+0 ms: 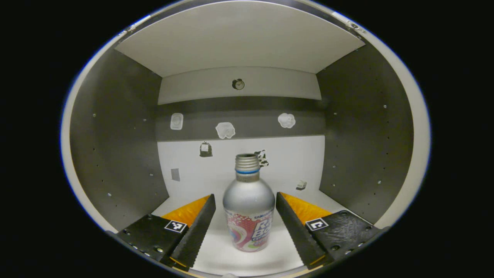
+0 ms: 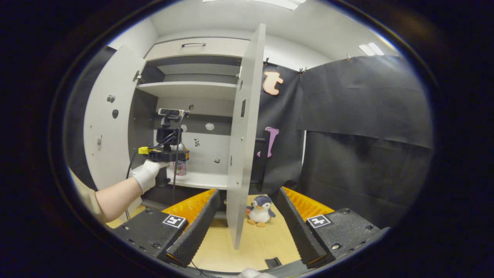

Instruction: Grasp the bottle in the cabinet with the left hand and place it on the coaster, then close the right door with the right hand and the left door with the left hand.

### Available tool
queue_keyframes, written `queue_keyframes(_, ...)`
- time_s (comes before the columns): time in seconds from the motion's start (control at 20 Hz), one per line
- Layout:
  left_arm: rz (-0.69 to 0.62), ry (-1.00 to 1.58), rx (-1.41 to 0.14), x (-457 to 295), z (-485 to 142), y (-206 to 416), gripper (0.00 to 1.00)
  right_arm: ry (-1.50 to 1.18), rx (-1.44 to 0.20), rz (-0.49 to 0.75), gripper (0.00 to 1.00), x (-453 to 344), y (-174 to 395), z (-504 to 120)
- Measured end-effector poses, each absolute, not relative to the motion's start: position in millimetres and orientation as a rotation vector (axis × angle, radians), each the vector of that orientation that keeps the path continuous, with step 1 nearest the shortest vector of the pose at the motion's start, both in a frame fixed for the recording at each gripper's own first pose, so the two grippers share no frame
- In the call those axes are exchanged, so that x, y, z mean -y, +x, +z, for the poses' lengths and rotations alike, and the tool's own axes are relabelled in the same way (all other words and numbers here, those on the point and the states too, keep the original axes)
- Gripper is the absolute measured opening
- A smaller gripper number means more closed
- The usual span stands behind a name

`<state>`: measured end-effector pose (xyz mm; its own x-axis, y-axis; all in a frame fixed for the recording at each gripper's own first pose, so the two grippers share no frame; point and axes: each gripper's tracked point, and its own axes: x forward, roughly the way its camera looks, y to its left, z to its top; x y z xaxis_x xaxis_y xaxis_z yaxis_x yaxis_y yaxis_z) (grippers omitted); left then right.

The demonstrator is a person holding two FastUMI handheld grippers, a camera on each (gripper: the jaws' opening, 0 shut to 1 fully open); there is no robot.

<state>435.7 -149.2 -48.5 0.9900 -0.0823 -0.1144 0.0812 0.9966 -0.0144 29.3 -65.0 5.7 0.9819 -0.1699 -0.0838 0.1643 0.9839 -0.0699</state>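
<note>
The bottle (image 1: 249,208) stands low in the frame, between the spread, untouching fingers of the left gripper (image 1: 244,226); nothing has been grasped. The right gripper (image 2: 244,227) is held spread, and both doors remain to be closed.

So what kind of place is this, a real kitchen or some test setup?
Likely a staged recording booth: black cloth wall, an open cabinet holding one bottle, and a toy penguin on the table.
</note>
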Motion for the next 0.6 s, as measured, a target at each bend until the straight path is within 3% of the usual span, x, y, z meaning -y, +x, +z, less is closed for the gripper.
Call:
queue_keyframes(0.1, -0.071, -0.008, -0.118, 146.9, -47.2, 434.1, 0.81, -0.067, -0.091, -0.168, 0.99, 65.7, 27.7, 4.3)
queue_keyframes(0.2, -0.080, -0.021, -0.107, 147.6, -40.2, 425.3, 0.84, -0.065, -0.086, -0.168, 0.99, 66.8, 25.1, 5.0)
queue_keyframes(0.3, -0.091, -0.006, -0.077, 146.6, -27.6, 411.4, 0.79, -0.056, -0.083, -0.170, 0.99, 70.4, 22.6, 4.0)
queue_keyframes(0.6, -0.150, 0.018, 0.009, 150.6, 9.4, 342.3, 0.82, -0.031, -0.081, -0.161, 1.00, 75.4, 12.9, 0.3)
